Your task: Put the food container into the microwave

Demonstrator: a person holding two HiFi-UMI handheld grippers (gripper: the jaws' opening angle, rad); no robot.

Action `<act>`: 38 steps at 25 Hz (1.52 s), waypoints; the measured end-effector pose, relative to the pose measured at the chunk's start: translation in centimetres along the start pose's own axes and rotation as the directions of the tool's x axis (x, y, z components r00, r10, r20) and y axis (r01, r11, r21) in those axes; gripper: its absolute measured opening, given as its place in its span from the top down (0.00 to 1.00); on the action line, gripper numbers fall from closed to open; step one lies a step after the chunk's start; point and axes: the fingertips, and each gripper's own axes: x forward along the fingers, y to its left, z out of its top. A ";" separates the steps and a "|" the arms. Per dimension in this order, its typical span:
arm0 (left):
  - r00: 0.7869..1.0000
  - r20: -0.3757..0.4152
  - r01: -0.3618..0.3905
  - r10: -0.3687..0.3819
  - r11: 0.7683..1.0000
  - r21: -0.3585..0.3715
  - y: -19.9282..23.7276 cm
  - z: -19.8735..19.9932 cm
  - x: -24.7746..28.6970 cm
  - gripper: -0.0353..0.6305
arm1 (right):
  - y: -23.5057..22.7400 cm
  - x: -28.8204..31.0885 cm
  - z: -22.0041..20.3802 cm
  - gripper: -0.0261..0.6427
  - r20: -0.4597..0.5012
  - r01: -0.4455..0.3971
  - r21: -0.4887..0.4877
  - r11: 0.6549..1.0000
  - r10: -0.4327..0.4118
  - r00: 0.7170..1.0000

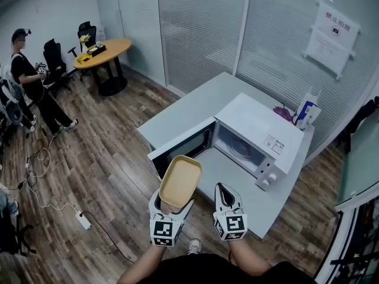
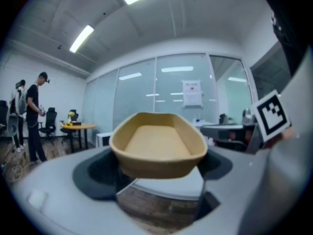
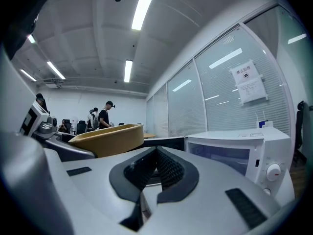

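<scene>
The left hand-held gripper (image 1: 170, 209) pinches the tan food container (image 1: 180, 182) by its near end, its jaws set wide against the container's sides, and holds it level in the air. At its 3 o'clock, the right hand-held gripper (image 3: 156, 169) has its jaws pressed together, empty. The white microwave (image 1: 254, 138) stands on the counter (image 1: 195, 108) at the container's 1 o'clock, with its door (image 1: 180, 149) swung open.

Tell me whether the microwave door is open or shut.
Open: the microwave door stands swung out, baring the cavity.

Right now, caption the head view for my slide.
Head view: left hand-held gripper holds the food container before the open microwave.
</scene>
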 end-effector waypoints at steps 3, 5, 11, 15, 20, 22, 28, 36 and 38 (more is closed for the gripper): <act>1.000 -0.002 0.002 -0.002 1.000 0.005 -0.5 0.3 1.3 0.20 | -1.3 0.3 -0.1 0.96 -0.001 -0.001 0.006 1.000 0.001 1.000; 1.000 0.000 0.004 -0.004 1.000 0.004 -0.9 0.3 2.1 0.20 | -2.0 0.4 -0.3 0.96 -0.004 -0.003 0.011 1.000 0.003 1.000; 1.000 -0.014 0.023 -0.023 1.000 0.014 -1.9 0.3 4.1 0.20 | -4.0 0.7 -0.8 0.96 -0.011 0.014 0.026 1.000 -0.014 1.000; 0.998 -0.008 0.060 -0.060 0.998 0.027 -2.8 0.6 5.7 0.20 | -5.6 0.9 -0.7 0.96 -0.001 0.049 0.028 0.998 -0.049 0.999; 0.994 -0.017 0.111 -0.111 0.993 0.041 -3.1 0.2 8.3 0.20 | -7.8 1.4 -0.7 0.96 0.000 0.112 0.036 0.993 -0.112 0.994; 0.991 -0.021 0.134 -0.133 0.990 0.038 -3.1 0.1 9.2 0.20 | -8.6 1.7 -0.7 0.96 0.000 0.139 0.036 0.990 -0.139 0.990; 0.977 -0.033 0.212 -0.210 0.976 0.050 -3.0 0.2 12.6 0.20 | -10.7 3.1 -0.6 0.96 -0.005 0.225 0.034 0.974 -0.225 0.974; 0.942 -0.060 0.334 -0.331 0.940 0.065 -3.0 -0.3 16.8 0.20 | -12.9 4.8 -0.6 0.96 -0.016 0.347 0.033 0.937 -0.347 0.938; 0.931 -0.061 0.363 -0.359 0.929 0.071 -2.9 -0.4 17.8 0.20 | -13.4 5.1 -0.6 0.96 -0.019 0.381 0.029 0.924 -0.380 0.925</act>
